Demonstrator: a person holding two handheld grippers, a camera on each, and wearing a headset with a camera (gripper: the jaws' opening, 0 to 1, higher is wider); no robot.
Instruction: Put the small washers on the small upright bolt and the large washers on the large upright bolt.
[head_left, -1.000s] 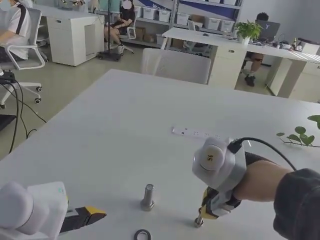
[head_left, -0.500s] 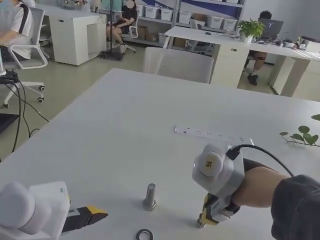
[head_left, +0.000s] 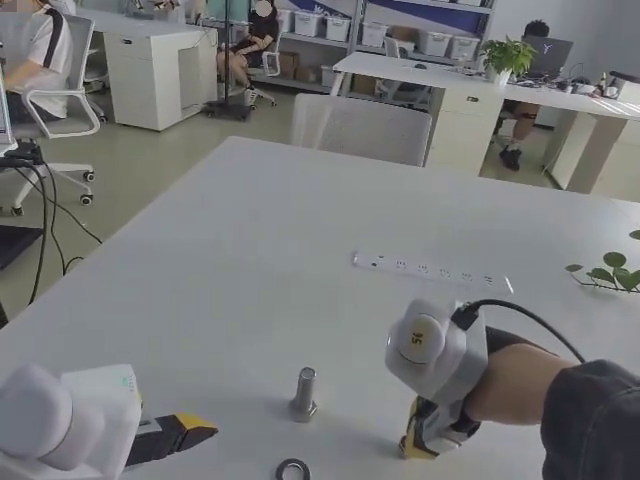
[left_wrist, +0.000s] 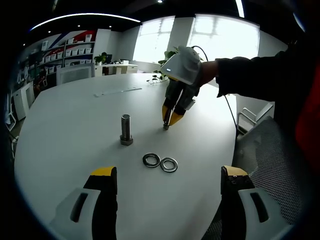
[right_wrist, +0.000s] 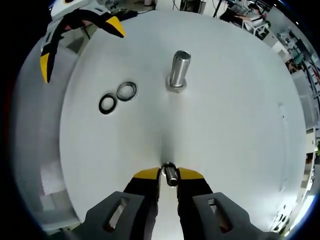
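Observation:
The large upright bolt (head_left: 304, 393) (left_wrist: 126, 131) (right_wrist: 179, 70) stands on the white table. Two washers lie side by side near it, a dark one (left_wrist: 151, 160) (right_wrist: 108, 103) and a lighter one (left_wrist: 169, 164) (right_wrist: 126, 91); one washer (head_left: 293, 469) lies at the bottom edge of the head view. My right gripper (head_left: 420, 445) (left_wrist: 170, 117) (right_wrist: 171, 174) points down at the table, shut on the small bolt (right_wrist: 171, 176) (left_wrist: 165, 125), right of the large bolt. My left gripper (left_wrist: 169, 172) (head_left: 190, 432) hovers open just short of the washers, holding nothing.
A white power strip (head_left: 430, 270) lies farther back on the table (head_left: 250, 230). A plant sprig (head_left: 605, 272) sits at the right edge. A chair (head_left: 360, 128) stands behind the table. Desks and seated people are across the room.
My right gripper has sunk slightly toward the table with the small bolt, which its body now hides in the head view. The left gripper and the washers have stayed put.

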